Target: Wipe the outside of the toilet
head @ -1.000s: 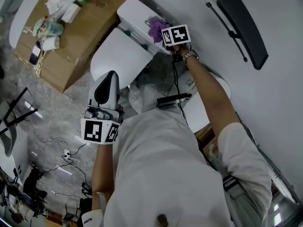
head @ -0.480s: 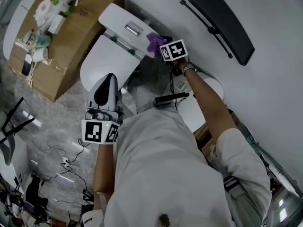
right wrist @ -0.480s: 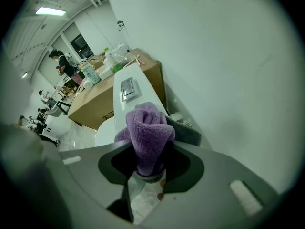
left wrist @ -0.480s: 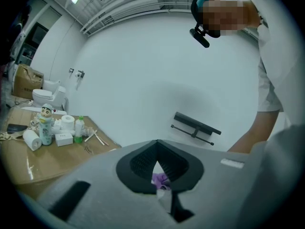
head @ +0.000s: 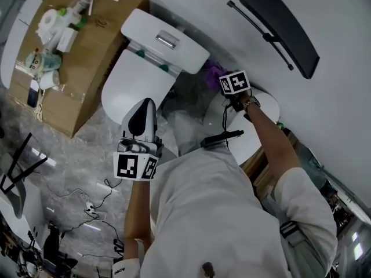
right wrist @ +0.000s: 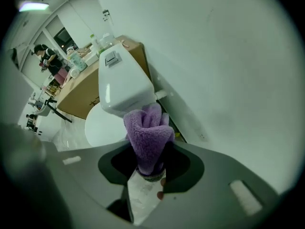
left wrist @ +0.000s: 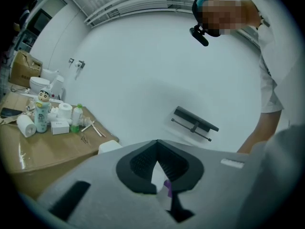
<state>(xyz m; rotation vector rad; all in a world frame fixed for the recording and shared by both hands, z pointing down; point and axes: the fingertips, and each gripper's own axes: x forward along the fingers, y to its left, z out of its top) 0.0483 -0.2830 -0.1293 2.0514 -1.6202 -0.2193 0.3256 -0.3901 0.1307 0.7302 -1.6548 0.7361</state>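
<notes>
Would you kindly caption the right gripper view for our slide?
Right gripper clamps a purple cloth near the white toilet tank.

A brown cardboard box [head: 98, 45] carried 1 toilet-paper roll [head: 48, 19] and small bottles [head: 78, 7] along its left edge, a dark phone [head: 33, 93] near its lower-left corner, while a black panel [head: 278, 19] hung on the white wall [head: 336, 68].

This looks like a mock-up bathroom in a lab or test hall rather than a home. The toilet [head: 152, 57] backs onto a bare white wall [head: 324, 16]. Just beside it a big cardboard box [head: 87, 57] serves as a table, loaded with toilet rolls [head: 48, 17] and bottles [left wrist: 42, 113]. Loose cables [head: 87, 196] trail over the floor [head: 75, 149] in front of the toilet. Beyond the box a person [right wrist: 46, 56] stands in an open, strip-lit room.
</notes>
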